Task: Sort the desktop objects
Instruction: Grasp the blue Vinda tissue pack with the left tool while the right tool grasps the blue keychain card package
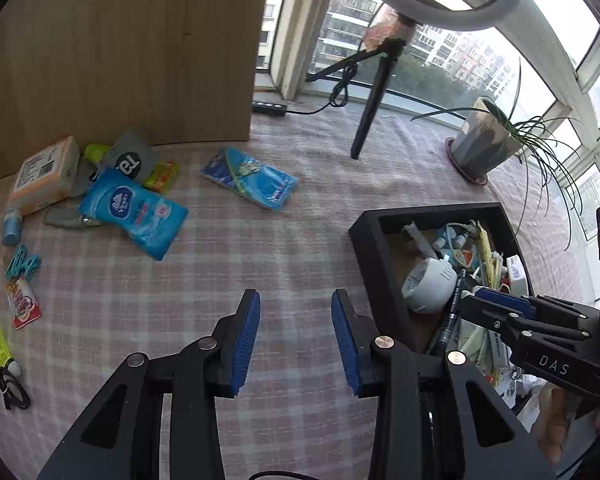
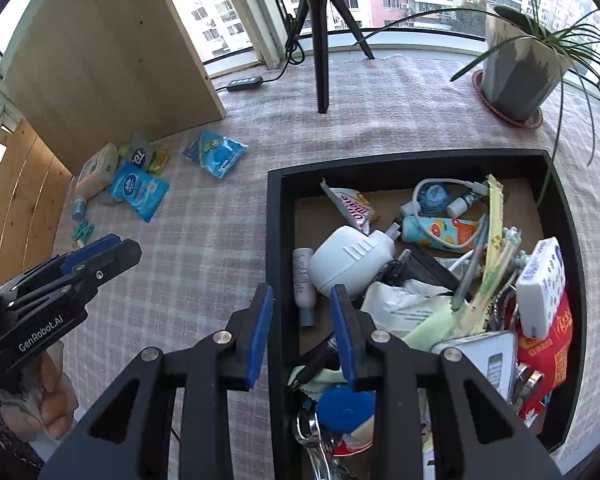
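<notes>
Both empty: left gripper (image 1: 296, 344) part open above bare tablecloth (image 1: 228, 264), right gripper (image 2: 302, 336) part open over the near rim of the black tray (image 2: 276, 216) (nothing between either pair of pads). Loose packets such as the blue tissue pack (image 1: 134, 212) well apart by the wooden board (image 1: 120, 48). Risk: snagging the tray's tangled cable (image 2: 440, 240) and dragging neighbours out.
</notes>
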A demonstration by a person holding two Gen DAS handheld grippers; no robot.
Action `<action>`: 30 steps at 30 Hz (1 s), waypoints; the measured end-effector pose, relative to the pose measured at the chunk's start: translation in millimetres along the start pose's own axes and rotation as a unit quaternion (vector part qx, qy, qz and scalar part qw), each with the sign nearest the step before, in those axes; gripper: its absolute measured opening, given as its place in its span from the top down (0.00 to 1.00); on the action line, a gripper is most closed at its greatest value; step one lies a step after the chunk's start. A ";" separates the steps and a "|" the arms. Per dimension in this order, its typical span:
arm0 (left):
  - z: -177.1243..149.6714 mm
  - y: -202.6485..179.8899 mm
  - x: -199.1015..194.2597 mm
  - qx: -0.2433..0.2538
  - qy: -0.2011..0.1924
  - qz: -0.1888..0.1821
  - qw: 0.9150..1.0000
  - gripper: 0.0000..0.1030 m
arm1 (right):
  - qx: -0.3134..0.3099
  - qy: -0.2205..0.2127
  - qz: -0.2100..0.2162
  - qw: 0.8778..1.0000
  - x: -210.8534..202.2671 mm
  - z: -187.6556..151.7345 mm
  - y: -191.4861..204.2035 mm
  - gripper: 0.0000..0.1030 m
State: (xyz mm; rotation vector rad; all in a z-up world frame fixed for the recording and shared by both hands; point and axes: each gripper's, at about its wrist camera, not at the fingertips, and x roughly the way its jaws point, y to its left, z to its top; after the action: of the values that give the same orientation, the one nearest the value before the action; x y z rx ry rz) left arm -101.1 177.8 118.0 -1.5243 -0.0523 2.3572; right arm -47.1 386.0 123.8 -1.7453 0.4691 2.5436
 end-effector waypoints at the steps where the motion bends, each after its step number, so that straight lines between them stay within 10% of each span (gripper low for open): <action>1: -2.7 12.8 -1.0 -0.009 -0.002 0.009 1.000 0.66 | -0.009 0.001 0.001 1.000 2.4 1.3 7.6 0.71; 16: -68.4 187.3 -30.3 -0.175 -0.007 0.075 0.982 0.61 | -0.086 0.021 0.036 0.995 45.2 21.9 87.4 0.65; 30: -4.6 173.9 27.8 -0.212 -0.002 0.011 0.977 0.49 | -0.126 0.048 0.026 0.991 123.7 118.3 118.1 0.58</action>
State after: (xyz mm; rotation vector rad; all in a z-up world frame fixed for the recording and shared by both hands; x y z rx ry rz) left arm -151.8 21.2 55.3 -1.7061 -0.5749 2.4773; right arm -222.8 285.0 77.1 -1.9680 0.2050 2.6635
